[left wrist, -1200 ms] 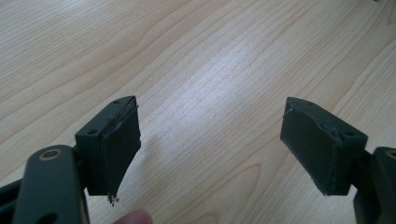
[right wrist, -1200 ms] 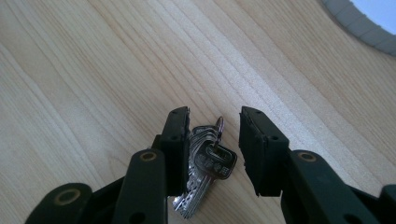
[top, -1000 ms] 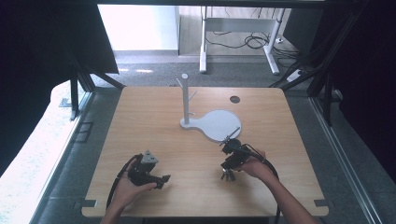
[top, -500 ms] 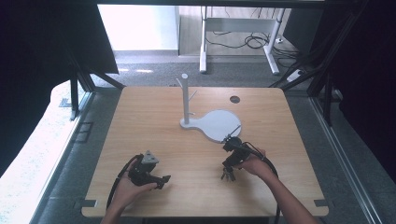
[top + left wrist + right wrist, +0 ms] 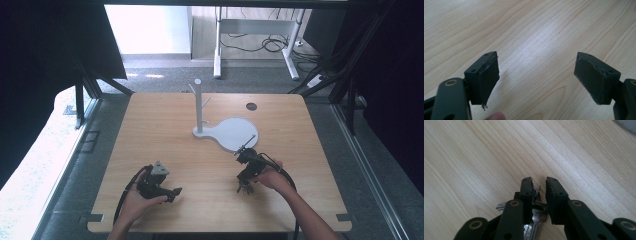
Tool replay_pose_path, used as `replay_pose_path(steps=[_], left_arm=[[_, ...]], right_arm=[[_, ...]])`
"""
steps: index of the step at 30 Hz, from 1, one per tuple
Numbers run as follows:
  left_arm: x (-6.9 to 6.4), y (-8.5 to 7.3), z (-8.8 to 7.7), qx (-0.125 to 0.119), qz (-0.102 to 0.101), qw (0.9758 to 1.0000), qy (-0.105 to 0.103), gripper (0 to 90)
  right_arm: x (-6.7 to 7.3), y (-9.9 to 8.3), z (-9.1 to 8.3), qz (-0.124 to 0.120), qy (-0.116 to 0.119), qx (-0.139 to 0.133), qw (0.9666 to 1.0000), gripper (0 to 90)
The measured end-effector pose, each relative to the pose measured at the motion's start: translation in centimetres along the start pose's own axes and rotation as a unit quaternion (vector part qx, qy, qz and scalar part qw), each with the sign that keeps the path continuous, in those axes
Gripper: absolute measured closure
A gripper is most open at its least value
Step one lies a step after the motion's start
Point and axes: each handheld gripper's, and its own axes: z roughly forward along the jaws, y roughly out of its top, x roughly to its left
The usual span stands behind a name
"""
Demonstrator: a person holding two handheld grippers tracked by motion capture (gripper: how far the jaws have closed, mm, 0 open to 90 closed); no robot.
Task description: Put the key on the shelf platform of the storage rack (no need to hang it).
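Keys (image 5: pixel 535 213) lie bunched on the wooden surface (image 5: pixel 165 135) near its front edge, right of centre, under the right gripper (image 5: pixel 539 185). Its fingers (image 5: pixel 526 192) stand narrowly apart, a thin metal piece of the bunch between them; whether they pinch it I cannot tell. The left gripper (image 5: pixel 536 75) rests at front left, fingers (image 5: pixel 487 75) spread wide over bare wood. A white stand (image 5: pixel 227 132) with an upright post sits behind.
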Motion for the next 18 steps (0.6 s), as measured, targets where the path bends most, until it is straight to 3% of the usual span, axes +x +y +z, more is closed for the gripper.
replay_pose_path(steps=[5, 18], left_arm=[[0.0, 0.0, 0.1, 0.004, -0.001, 1.0, -0.002, 20.4], [0.4, -0.1, -0.3, -0.002, -0.004, 1.0, 0.003, 20.4]], right_arm=[[0.0, 0.0, -0.1, -0.003, 0.004, 0.007, 1.0, 88.0], [0.0, -0.2, -1.2, -0.022, 0.006, 0.023, 0.9995, 90.0]])
